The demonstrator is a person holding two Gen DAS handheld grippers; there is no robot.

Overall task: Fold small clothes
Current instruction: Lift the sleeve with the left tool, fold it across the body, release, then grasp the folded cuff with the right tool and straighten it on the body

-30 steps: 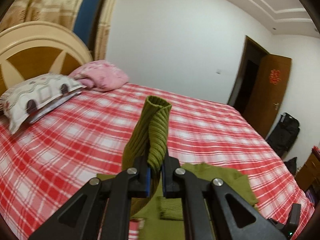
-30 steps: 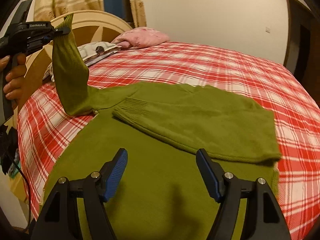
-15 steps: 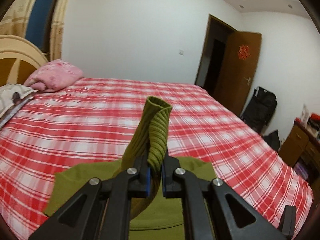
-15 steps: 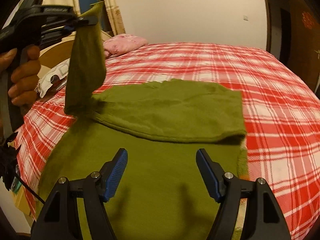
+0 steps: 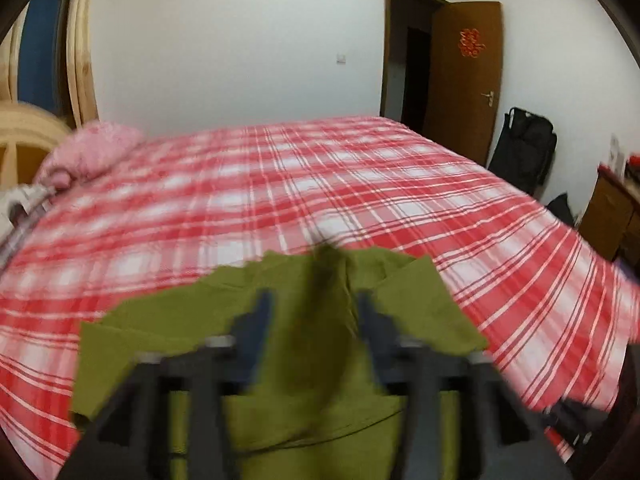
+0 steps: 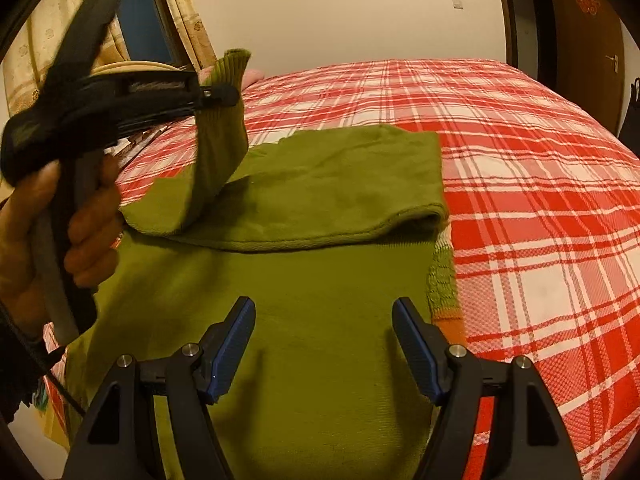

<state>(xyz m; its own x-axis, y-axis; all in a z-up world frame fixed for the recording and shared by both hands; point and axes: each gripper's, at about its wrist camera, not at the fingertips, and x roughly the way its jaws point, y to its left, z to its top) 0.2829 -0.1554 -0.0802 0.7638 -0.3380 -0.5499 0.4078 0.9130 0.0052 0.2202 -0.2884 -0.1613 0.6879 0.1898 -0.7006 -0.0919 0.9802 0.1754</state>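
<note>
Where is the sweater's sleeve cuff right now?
In the right wrist view the cuff is up at upper left, at the left gripper, raised above the sweater on the bed.

- A bed (image 5: 320, 184) under a red-and-white plaid cover fills the room's middle.
- A pale wooden headboard (image 5: 24, 136) stands at its left end, with a pink pillow (image 5: 90, 156) beside it.
- Patterned curtains (image 6: 36, 36) flank a blue window (image 6: 144, 28).
- The wall (image 5: 240, 48) is plain white, with a small switch (image 5: 341, 58).
- A brown door (image 5: 466, 76) stands open, a red ornament (image 5: 471, 43) on it.
- A black bag (image 5: 524, 156) leans near the door; a wooden cabinet (image 5: 612, 216) stands at right.
</note>
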